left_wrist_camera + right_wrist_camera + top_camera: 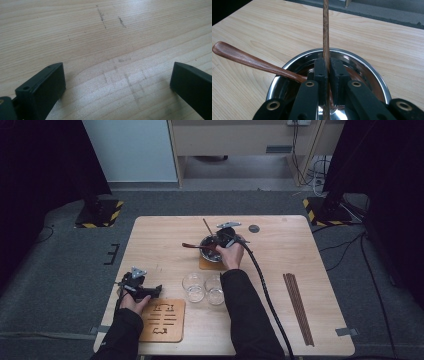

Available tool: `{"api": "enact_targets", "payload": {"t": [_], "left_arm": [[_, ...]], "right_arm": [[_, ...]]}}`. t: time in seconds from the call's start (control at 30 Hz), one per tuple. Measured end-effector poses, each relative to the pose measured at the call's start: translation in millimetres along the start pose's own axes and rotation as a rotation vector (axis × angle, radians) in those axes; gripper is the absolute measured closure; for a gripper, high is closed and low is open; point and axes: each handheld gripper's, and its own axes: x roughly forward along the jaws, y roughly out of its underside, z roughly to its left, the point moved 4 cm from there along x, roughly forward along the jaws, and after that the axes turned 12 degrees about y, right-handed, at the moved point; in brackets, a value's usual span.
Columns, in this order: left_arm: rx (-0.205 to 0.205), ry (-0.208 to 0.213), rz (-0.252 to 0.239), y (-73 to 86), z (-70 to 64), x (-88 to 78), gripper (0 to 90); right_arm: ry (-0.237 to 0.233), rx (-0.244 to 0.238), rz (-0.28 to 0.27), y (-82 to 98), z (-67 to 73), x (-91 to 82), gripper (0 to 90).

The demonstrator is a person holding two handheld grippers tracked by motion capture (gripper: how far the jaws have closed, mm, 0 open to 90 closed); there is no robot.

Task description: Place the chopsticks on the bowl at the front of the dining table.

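Trouble is most likely at the bowl [216,248]: seen from above, the right gripper [223,239] is holding a chopstick [206,226] over it, beside a wooden spoon [196,246], and a careless swing could be tipping that spoon out. The left gripper [150,291] is resting near a coaster [164,321]. In the left gripper view, its jaws are standing released over bare table [105,32]. In the right gripper view, the jaws are clenching the chopstick [326,30] thinly above the bowl [372,68]; it may be slipping or pivoting.
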Motion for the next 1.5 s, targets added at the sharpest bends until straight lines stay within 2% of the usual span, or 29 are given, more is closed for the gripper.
{"api": "enact_targets", "payload": {"t": [0.43,0.83,1.5], "left_arm": [[0.000,0.001,0.000,0.0,0.0,0.0,0.0],[0.000,0.001,0.000,0.0,0.0,0.0,0.0],[-0.001,0.000,-0.001,0.0,-0.1,0.1,0.0]], "right_arm": [[0.021,0.004,0.034,3.8,-0.2,4.3,84.5],[0.022,0.002,0.031,3.1,-1.2,3.2,83.8],[0.000,0.016,-0.027,-12.6,-10.9,-25.9,72.5]]}}
